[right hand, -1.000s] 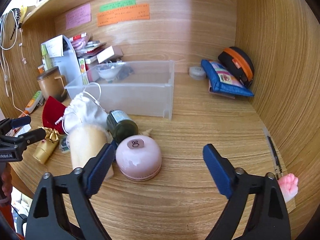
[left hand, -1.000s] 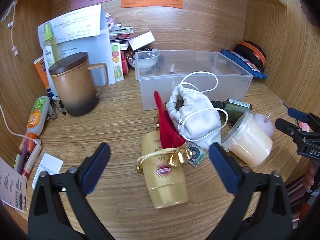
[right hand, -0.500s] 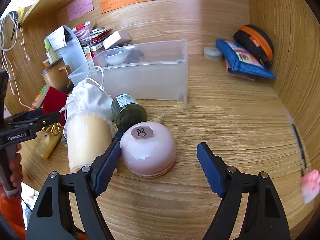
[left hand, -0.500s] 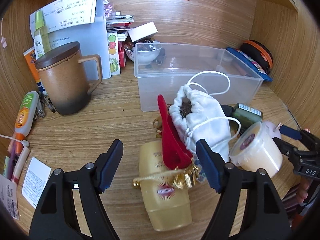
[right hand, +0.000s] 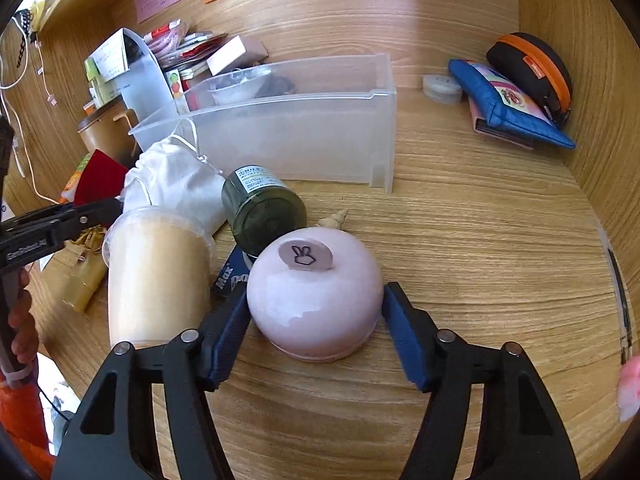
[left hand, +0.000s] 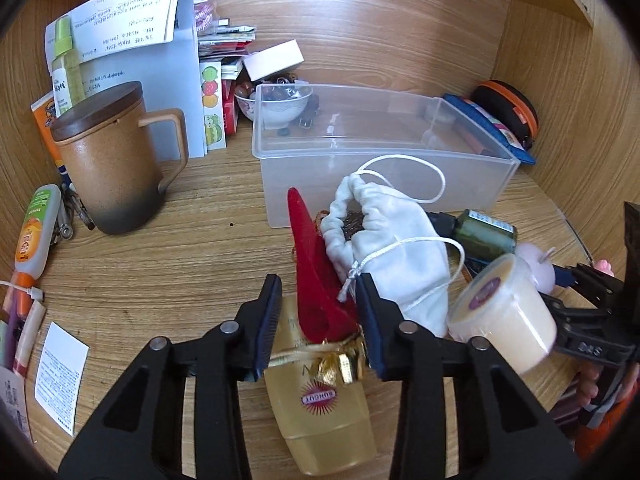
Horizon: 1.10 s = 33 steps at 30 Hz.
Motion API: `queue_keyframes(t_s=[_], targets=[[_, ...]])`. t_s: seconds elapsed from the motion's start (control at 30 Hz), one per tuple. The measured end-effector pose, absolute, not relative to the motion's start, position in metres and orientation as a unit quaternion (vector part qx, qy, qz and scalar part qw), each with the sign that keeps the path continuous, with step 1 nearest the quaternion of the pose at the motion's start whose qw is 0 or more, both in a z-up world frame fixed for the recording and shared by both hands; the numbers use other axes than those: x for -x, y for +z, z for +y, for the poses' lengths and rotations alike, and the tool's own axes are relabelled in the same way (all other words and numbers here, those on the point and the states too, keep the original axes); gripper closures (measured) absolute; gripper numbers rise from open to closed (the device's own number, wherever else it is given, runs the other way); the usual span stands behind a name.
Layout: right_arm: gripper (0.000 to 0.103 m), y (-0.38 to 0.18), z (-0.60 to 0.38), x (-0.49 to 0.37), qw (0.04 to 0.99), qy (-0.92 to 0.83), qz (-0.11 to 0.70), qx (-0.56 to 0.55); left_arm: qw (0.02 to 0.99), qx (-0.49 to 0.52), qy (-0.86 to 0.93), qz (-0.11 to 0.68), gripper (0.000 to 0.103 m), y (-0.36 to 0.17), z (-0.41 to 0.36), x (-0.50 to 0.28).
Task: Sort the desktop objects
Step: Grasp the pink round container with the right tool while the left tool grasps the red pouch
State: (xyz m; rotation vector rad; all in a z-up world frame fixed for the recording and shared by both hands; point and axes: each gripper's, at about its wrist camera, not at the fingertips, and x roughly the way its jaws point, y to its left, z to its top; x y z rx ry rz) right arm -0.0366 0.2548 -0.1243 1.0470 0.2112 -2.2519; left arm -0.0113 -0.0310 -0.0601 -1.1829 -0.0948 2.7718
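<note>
The clear plastic bin (left hand: 384, 160) stands at twelve o'clock on the desk, with the clutter just before it. At its five o'clock the right gripper (right hand: 314, 336) is closing around the pink dome-shaped jar (right hand: 314, 300), pads beside its widest girth, not yet pressing; it looks smooth, hard and slippery, so low on the flanks seems safest. Smaller, at the bin's six o'clock, the left gripper (left hand: 318, 324) is closing on the yellow sunscreen tube (left hand: 320, 400), stiff and light, its neck and soft red pouch (left hand: 316, 280) between the jaws; whether the pads bite I cannot tell.
</note>
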Motion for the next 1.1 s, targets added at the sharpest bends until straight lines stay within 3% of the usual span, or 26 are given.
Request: queue_keyframes(t_s=[0.5,1.1], targets=[[0.042,-0.125,0.252,0.043,0.306,-0.862,0.086,-0.396,0.082,0.395,0.91,-0.1,0.08,-0.06,-0.05,0.023],[0.042,-0.086,0.269,0.035,0.292,-0.888,0.065,-0.348,0.068,0.347,0.931,-0.091,0.082,-0.022,-0.051,0.01]])
